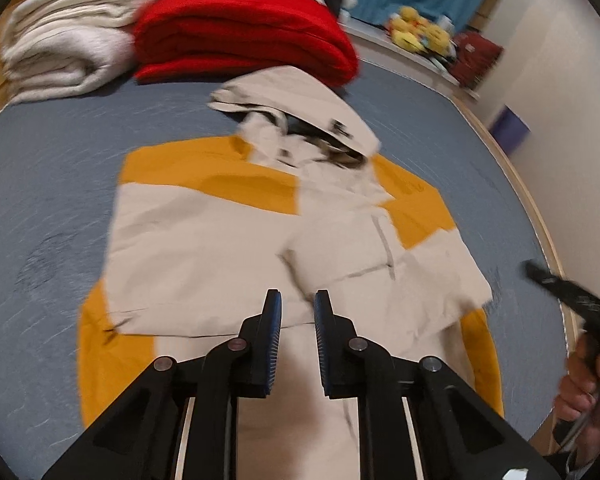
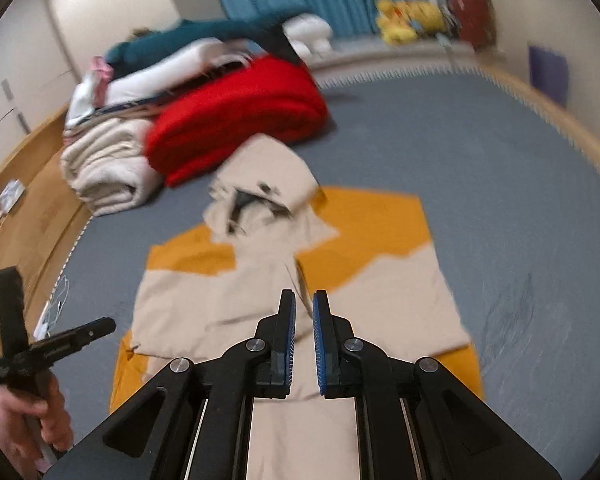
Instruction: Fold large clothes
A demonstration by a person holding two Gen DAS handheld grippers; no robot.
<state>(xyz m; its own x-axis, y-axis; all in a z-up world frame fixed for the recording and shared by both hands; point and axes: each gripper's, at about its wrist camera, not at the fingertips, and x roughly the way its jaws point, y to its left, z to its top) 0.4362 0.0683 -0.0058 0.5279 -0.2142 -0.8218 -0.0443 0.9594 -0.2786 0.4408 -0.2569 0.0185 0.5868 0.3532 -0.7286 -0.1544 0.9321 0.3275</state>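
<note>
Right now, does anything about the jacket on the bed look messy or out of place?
Yes. The jacket lies flat on the bed, but its hood is crumpled and twisted to one side instead of lying smooth, with its dark lining showing. One front panel also rides over the other in a skewed fold. No damage is visible.

Left wrist view: steeply downward, close above cream-and-mustard hooded jacket on grey-blue bed cover. Right wrist view: same downward tilt, from opposite side. Shared: jacket, folded red blanket.
</note>
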